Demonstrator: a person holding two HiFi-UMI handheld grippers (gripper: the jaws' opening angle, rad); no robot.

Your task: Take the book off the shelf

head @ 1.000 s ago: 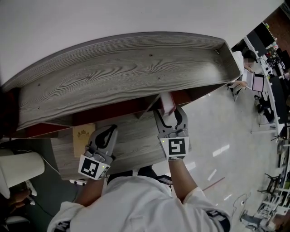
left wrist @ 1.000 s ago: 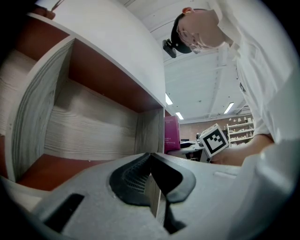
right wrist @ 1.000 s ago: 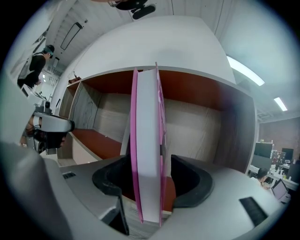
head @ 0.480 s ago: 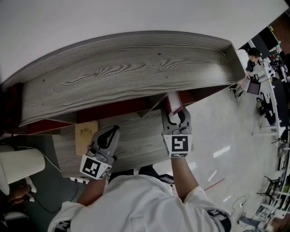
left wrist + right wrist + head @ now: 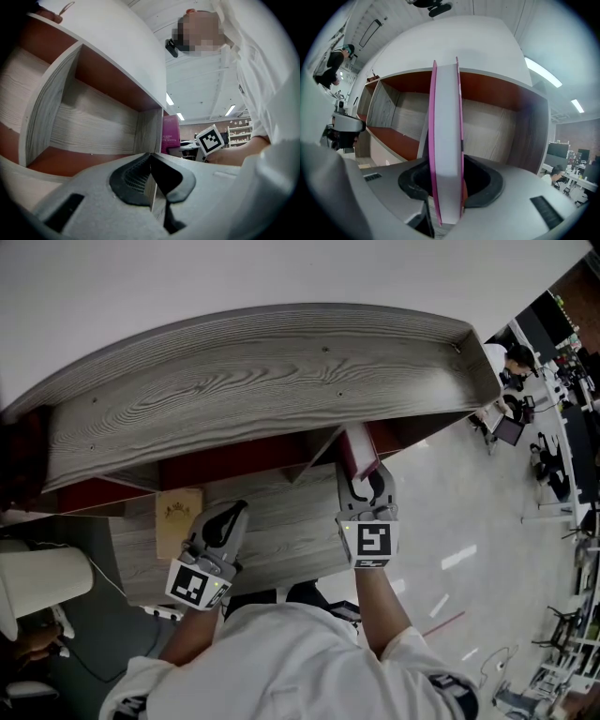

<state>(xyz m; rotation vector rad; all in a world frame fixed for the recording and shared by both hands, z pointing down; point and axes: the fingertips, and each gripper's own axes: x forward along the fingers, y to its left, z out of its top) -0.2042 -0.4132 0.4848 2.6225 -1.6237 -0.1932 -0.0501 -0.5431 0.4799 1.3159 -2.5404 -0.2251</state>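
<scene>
The right gripper (image 5: pixel 446 164) has just been closing its jaws, and they now clamp the slim pink-covered book with white page edges (image 5: pixel 446 117). One black pad sits on each cover, low on the side of the book that faces outward. The left gripper (image 5: pixel 150 157) has its jaws pressed together with nothing between them.

The book stands upright in the right-hand compartment of the grey wood-grain shelf unit with reddish-brown insides (image 5: pixel 262 381). It is just right of an upright divider, and its near edge pokes out past the unit's top board. The left gripper hovers level over the unit's lower board, well to the left of the book.

The book looks thin and light, with stiff flat covers that give the pads firm, parallel faces to squeeze. Those covers seem smooth, so a light pinch could slip. The hold is near the bottom of the outer edge, so the tall part above may tip or swing once it leaves the compartment. A bite further in, nearer mid-height, would probably steady it. Nothing leans on it, so it should slide straight out.
</scene>
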